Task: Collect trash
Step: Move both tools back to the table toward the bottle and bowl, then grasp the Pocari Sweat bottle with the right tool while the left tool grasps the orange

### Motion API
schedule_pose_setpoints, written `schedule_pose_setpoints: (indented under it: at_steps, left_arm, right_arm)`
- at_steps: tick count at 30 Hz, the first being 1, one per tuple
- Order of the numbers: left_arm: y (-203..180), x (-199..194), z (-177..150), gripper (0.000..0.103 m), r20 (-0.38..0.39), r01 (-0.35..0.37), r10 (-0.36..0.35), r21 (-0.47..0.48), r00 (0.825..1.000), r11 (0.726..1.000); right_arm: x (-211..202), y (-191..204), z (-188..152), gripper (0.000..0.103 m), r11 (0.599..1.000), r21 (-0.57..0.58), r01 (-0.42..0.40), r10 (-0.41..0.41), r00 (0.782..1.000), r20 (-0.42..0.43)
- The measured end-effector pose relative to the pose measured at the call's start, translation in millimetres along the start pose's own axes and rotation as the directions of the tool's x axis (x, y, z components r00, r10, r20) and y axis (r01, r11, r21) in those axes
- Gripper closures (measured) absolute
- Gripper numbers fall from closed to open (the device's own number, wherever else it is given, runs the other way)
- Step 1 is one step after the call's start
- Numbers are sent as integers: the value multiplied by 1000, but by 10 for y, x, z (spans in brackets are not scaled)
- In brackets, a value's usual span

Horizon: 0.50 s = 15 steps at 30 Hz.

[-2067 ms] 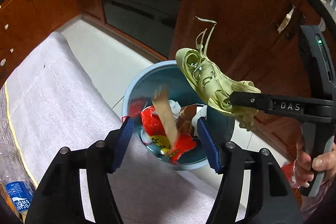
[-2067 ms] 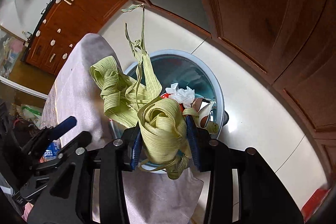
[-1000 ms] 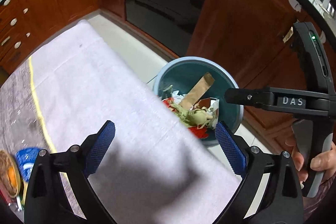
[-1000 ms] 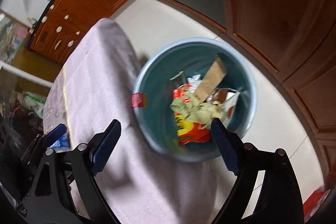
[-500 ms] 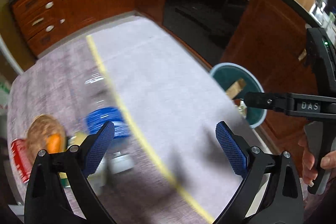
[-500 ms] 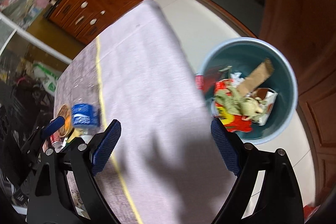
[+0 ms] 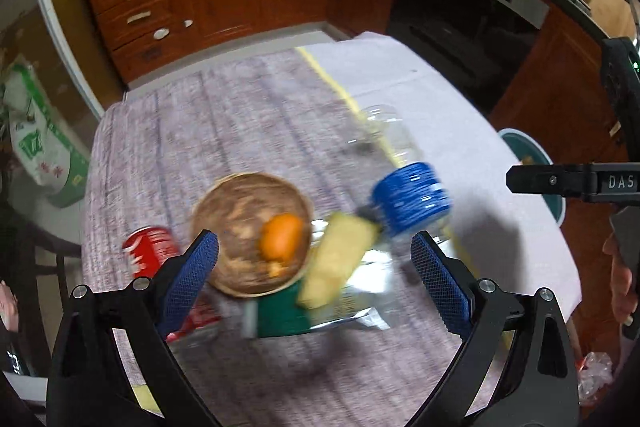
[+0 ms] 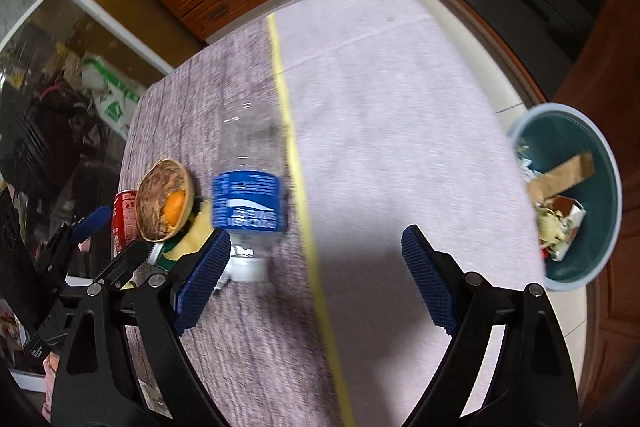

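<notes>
A clear plastic bottle (image 8: 250, 183) with a blue label is seen lying on its side on the table (image 8: 392, 115), white cap end toward the camera, label band across the middle, body transparent and empty-looking. It sits just left of the yellow line (image 8: 298, 163) in the tablecloth. In the left wrist view the bottle (image 7: 404, 187) is blurred by motion. Beside it a wooden bowl (image 7: 250, 233) holding an orange fruit (image 7: 282, 237) is seen, with a red can (image 7: 150, 255) at its left, a yellowish flat packet (image 7: 340, 265) at its right, and a green-and-silver wrapper (image 7: 320, 311) under the packet. Exact contacts among these are not resolvable through the blur.

The trash bin (image 8: 600, 163), teal inside with a pale blue rim, stands on the floor off the table's right edge; a cardboard strip, crumpled paper, green strapping and red wrappers are seen inside it.

The left gripper (image 7: 315, 279) is held spread wide above the bowl cluster, nothing between its fingers. The right gripper (image 8: 316, 279) is likewise spread wide and empty, over the table near the bottle; its left fingertip (image 8: 204, 279) overlaps the bottle cap in view, contact not determinable.

Compared with 2.1 s ago: the green strapping then pinched in the right gripper is now in the bin. Both grippers, then over the bin, have been swung back over the table, so the bottle and bowl cluster now fill the views and the bin has been pushed to the right edge.
</notes>
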<state>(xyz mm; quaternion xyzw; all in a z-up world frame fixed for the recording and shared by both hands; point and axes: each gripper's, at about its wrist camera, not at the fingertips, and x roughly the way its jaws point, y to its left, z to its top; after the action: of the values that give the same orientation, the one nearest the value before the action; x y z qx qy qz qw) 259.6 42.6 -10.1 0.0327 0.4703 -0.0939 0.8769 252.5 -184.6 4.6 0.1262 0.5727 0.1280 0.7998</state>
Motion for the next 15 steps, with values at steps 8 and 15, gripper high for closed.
schedule_pose_setpoints:
  at_steps: [8, 15]
  left_arm:
    - [255, 132, -17, 11, -10, -8, 9, 19, 1000, 1000]
    - [298, 308, 21, 25, -43, 8, -6, 53, 999, 999]
  right_arm:
    - [312, 336, 138, 20, 999, -40, 13, -14, 1000, -12]
    - [672, 475, 233, 21, 998, -58, 15, -18, 999, -50]
